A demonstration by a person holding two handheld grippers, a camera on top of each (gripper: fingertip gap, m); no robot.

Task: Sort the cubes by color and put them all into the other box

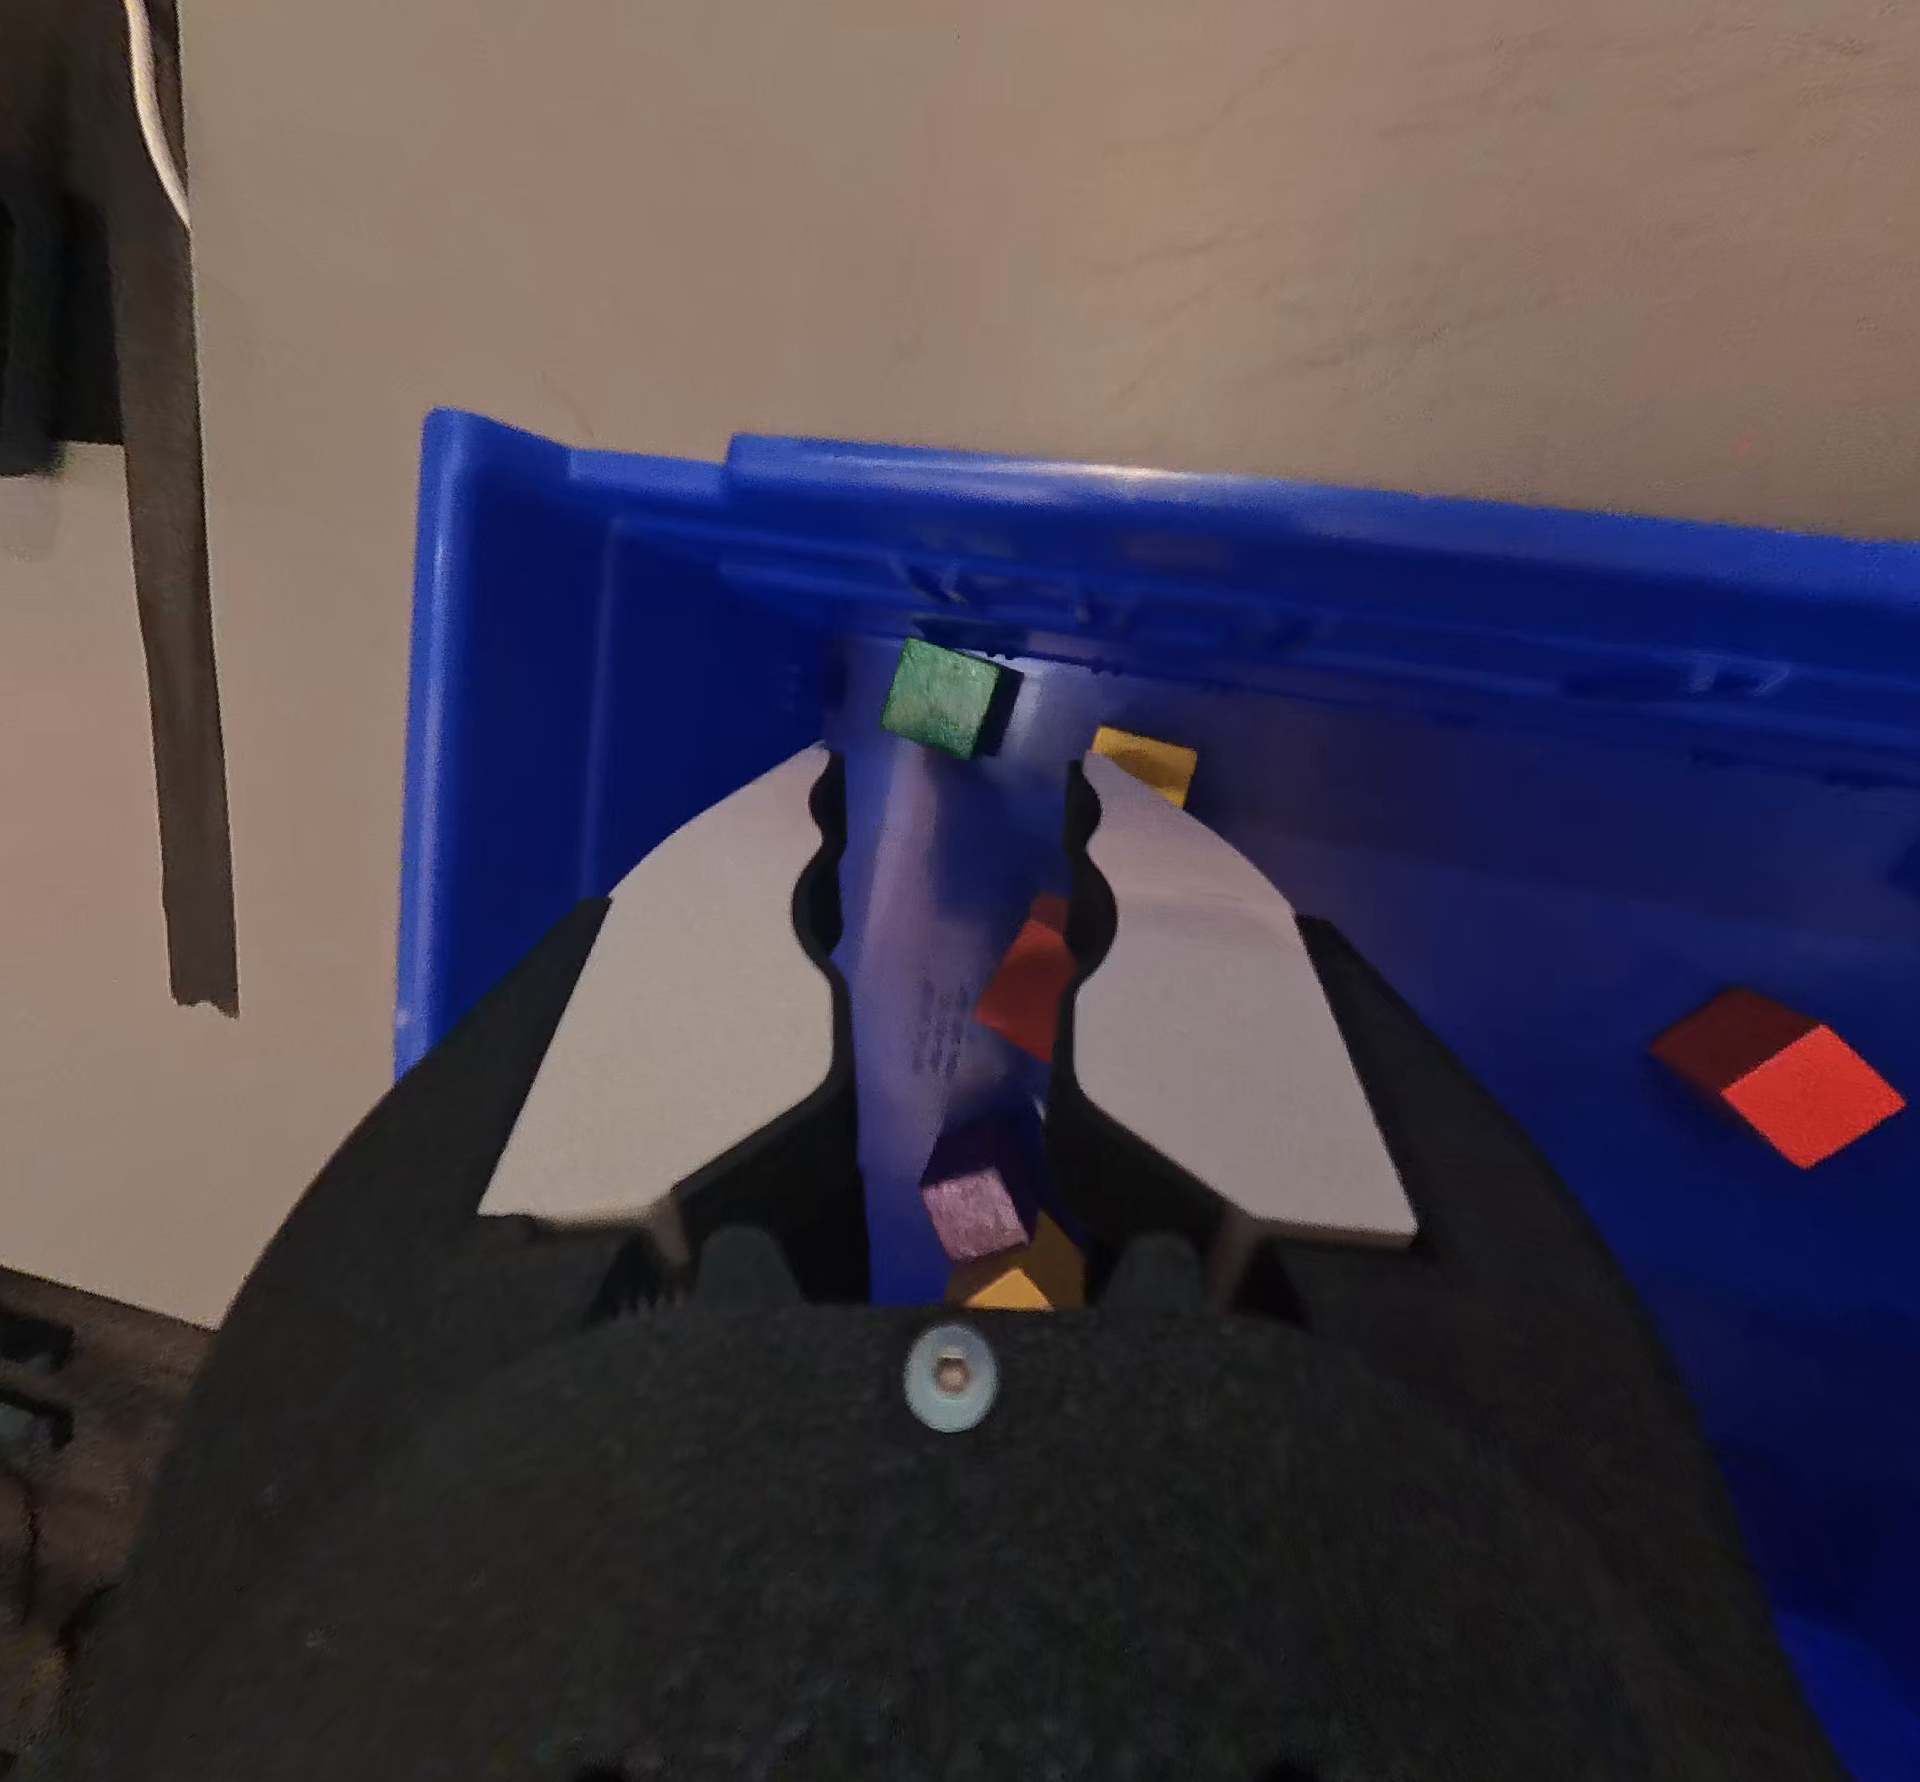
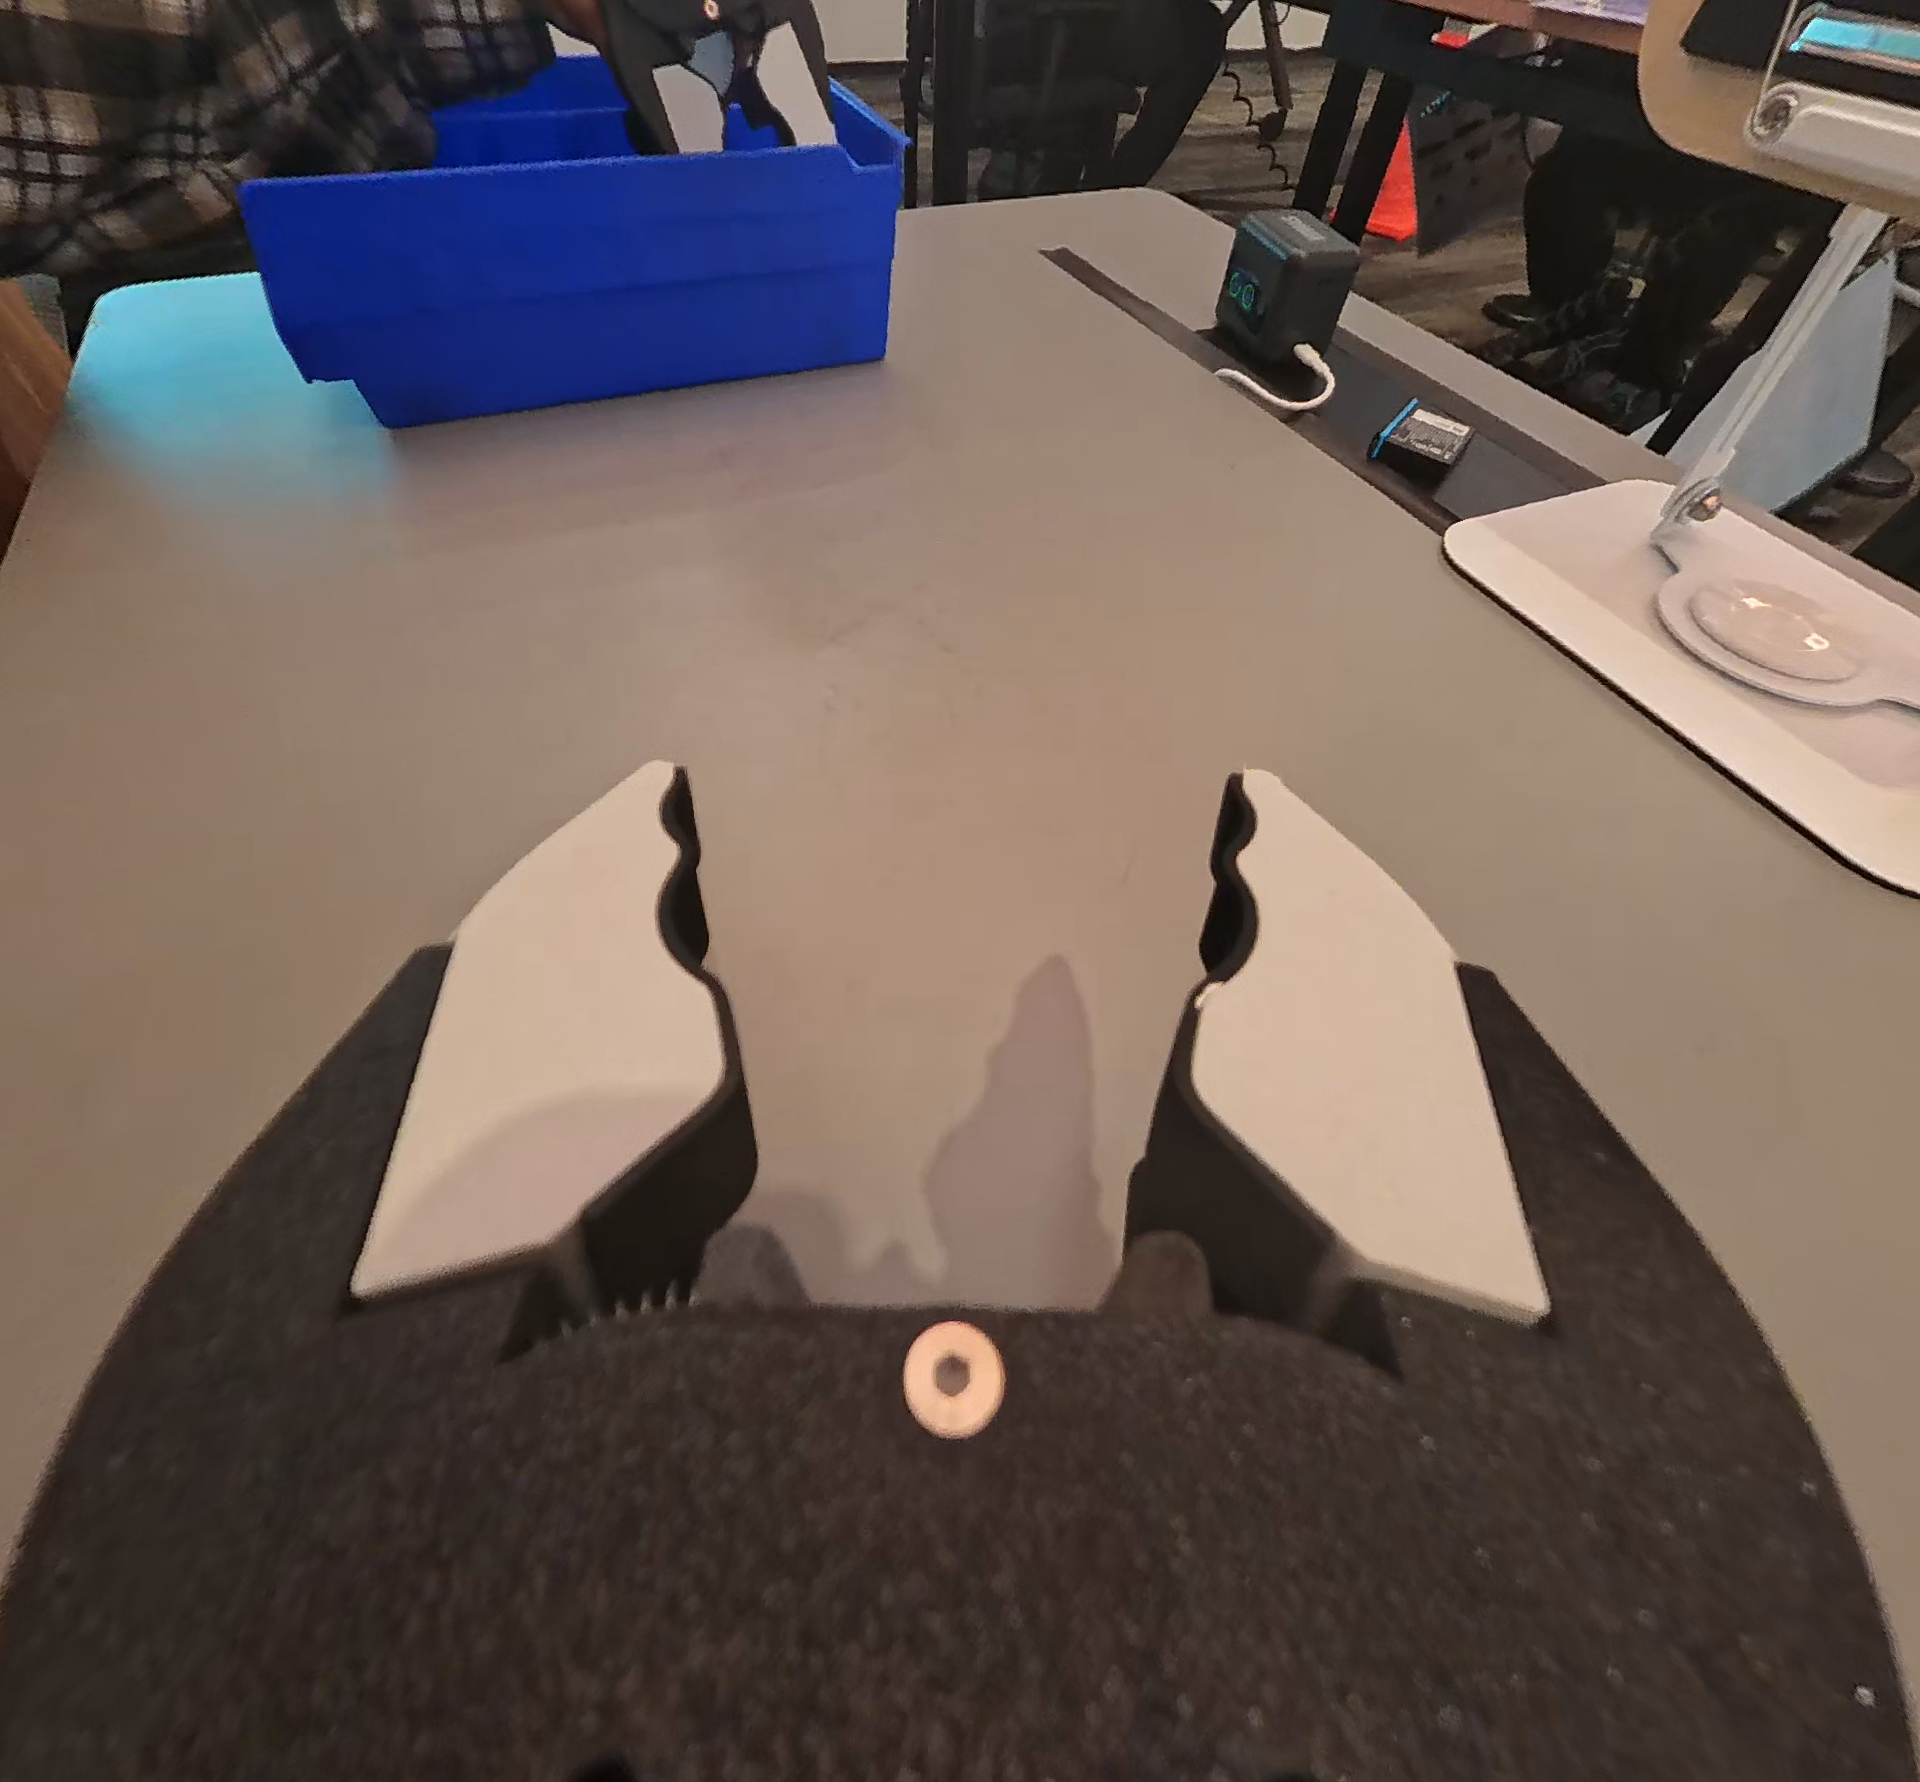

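My left gripper (image 1: 951,758) is open and empty, pointing down into a blue box (image 1: 1143,496). A green cube (image 1: 948,698) lies just beyond its fingertips in the box's far corner. A yellow cube (image 1: 1148,764) sits behind the right finger. A red cube (image 1: 1029,984), a purple cube (image 1: 977,1207) and another yellow cube (image 1: 1023,1280) show between the fingers. Another red cube (image 1: 1787,1078) lies to the right. My right gripper (image 2: 956,774) is open and empty over the grey table (image 2: 935,589). The blue box (image 2: 582,278) and left gripper (image 2: 732,134) show far left.
A person's plaid sleeve (image 2: 208,18) is behind the box. A black charger block (image 2: 1288,288) with a white cable and a small battery (image 2: 1423,449) lie in a slot at the right. A white stand base (image 2: 1683,652) sits at the table's right edge.
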